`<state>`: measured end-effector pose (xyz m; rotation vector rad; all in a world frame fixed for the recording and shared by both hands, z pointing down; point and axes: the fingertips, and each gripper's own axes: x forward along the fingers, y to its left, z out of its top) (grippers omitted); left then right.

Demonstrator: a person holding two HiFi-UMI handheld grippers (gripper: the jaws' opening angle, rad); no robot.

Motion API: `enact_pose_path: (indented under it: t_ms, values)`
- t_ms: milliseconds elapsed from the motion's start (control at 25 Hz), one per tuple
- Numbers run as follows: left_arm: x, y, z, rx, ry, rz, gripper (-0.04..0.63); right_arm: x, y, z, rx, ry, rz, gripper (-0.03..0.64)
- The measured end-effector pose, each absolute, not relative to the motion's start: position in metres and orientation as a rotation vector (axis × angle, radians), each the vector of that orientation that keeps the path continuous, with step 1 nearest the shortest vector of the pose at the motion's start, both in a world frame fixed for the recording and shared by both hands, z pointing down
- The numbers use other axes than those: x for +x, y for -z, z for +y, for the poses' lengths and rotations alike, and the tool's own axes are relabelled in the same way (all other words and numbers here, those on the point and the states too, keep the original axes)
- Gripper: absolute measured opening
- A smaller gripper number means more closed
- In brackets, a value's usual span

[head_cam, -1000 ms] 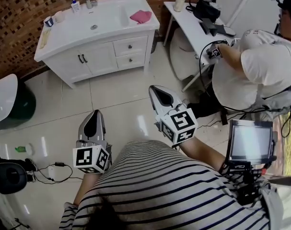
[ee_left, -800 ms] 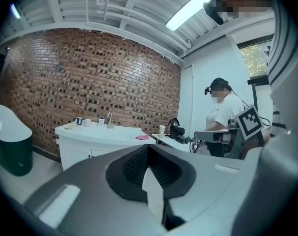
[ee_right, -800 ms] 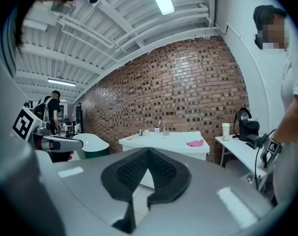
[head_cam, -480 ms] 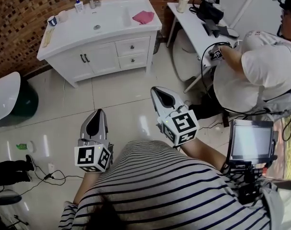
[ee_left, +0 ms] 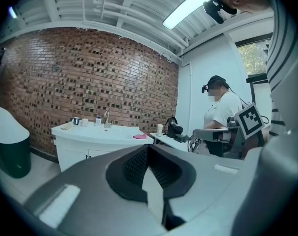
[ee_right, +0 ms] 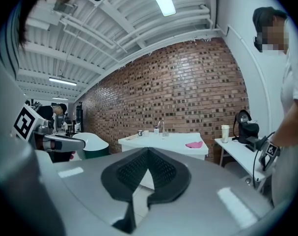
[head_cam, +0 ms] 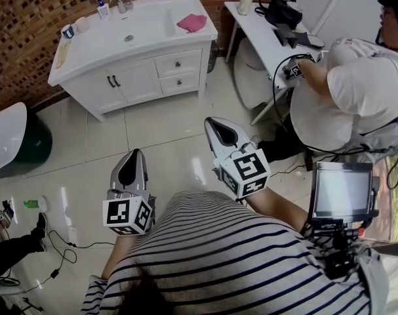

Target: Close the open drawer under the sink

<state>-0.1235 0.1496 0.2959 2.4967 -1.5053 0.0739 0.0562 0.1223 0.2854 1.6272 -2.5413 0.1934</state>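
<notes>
While jaws meet: left gripper [head_cam: 131, 157], right gripper [head_cam: 213, 125] | 2 drawers [head_cam: 179, 63] | 1 sink [head_cam: 136, 25]

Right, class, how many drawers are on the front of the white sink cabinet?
2: the upper drawer and the lower drawer, stacked right of the cabinet doors. None seems hidden.

Glossy floor tiles [head_cam: 166, 133]; rough matt brick wall [head_cam: 28, 12]; smooth white sink top [head_cam: 153, 28]; pink cloth [head_cam: 193, 23].

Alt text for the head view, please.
A person in a striped shirt holds the left gripper and right gripper, both shut and empty, over a tiled floor, well short of the white sink cabinet by the brick wall. Another person is at a desk to the right.
</notes>
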Motion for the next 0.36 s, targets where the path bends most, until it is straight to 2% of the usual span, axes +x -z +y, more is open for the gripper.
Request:
enact_pose_path:
  t_ms: [360]
  values:
    - [-0.1268, -0.2972, 0.1408, 2.497, -0.08, -1.497, 0.015, 0.0523, -0.2855, 0.1138, 1.643, -0.187, -2.539, 0.0]
